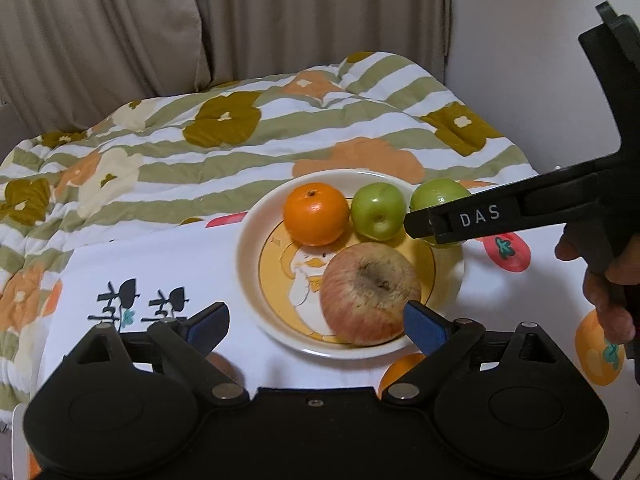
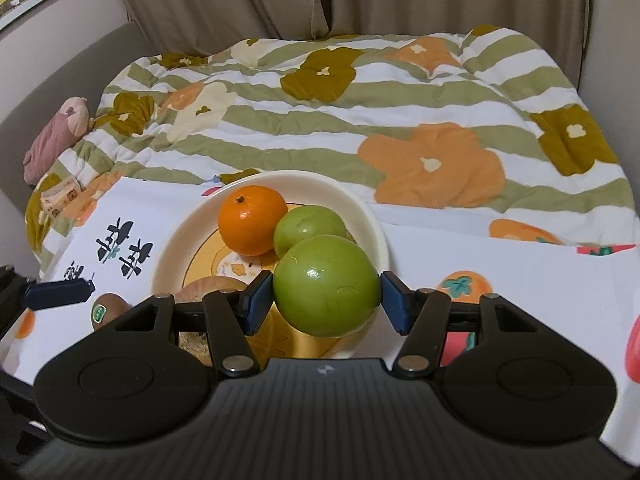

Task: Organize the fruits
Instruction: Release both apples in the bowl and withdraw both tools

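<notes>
A cream plate (image 1: 248,248) with a yellow picture holds an orange (image 1: 316,214), a green apple (image 1: 378,210) and a large red apple (image 1: 370,294) at its near side. My left gripper (image 1: 318,322) is open; its right pad sits at the red apple's edge and the left pad stands well clear. My right gripper (image 2: 326,302) is shut on a second green apple (image 2: 326,286) and holds it just above the plate's (image 2: 172,264) right part. From the left wrist view this held green apple (image 1: 440,194) hangs over the right rim.
The plate sits on a white cloth (image 1: 168,264) printed with fruits, laid over a striped flowered quilt (image 2: 360,100). A kiwi (image 2: 108,308) lies left of the plate. A pink plush toy (image 2: 52,140) is at the far left, curtains behind. A person's hand (image 1: 608,292) grips the right tool.
</notes>
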Available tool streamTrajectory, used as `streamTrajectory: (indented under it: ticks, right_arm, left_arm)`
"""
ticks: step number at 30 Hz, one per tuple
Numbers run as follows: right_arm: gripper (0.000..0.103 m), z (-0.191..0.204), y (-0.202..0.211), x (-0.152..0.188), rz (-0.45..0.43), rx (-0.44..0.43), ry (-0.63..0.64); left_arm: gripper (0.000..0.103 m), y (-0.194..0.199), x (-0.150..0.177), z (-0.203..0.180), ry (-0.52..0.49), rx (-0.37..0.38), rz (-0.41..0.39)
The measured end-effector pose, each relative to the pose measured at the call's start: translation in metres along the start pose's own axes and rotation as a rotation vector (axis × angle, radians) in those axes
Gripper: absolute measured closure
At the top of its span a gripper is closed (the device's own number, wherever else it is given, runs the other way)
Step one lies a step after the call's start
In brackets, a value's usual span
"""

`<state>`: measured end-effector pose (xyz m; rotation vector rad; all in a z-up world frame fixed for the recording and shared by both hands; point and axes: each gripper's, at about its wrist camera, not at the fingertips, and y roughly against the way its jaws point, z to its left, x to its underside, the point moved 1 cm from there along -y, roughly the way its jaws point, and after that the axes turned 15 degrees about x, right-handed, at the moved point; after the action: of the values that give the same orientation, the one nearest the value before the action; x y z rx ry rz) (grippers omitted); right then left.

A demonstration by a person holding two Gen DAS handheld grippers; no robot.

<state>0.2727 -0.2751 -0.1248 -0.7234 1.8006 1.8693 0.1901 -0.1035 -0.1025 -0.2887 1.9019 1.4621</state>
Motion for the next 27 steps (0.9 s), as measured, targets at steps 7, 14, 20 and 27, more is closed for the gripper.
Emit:
streamTrajectory:
  ticks: [7,14,20,27]
  right_arm:
    - [0.03,0.003,-0.009,0.004,0.008,-0.019,0.006]
    - [0.012,0.002,-0.006,0.005,-0.035,-0.055,-0.006]
    - [0.0,0.006,0.01,0.006,-0.096,-0.01,0.011]
    - [0.0,0.008,0.023,0.007,-0.106,0.0,0.0]
  left_arm:
    - [0.007,0.004,0.008,0.003,0.019,-0.024,0.0]
    - [0.007,0.009,0.015,0.002,0.023,-0.041,0.001]
    - [0.007,0.018,0.022,0.005,0.041,-0.056,-0.008]
    - [0.007,0.03,0.025,0.008,0.056,-0.064,-0.029]
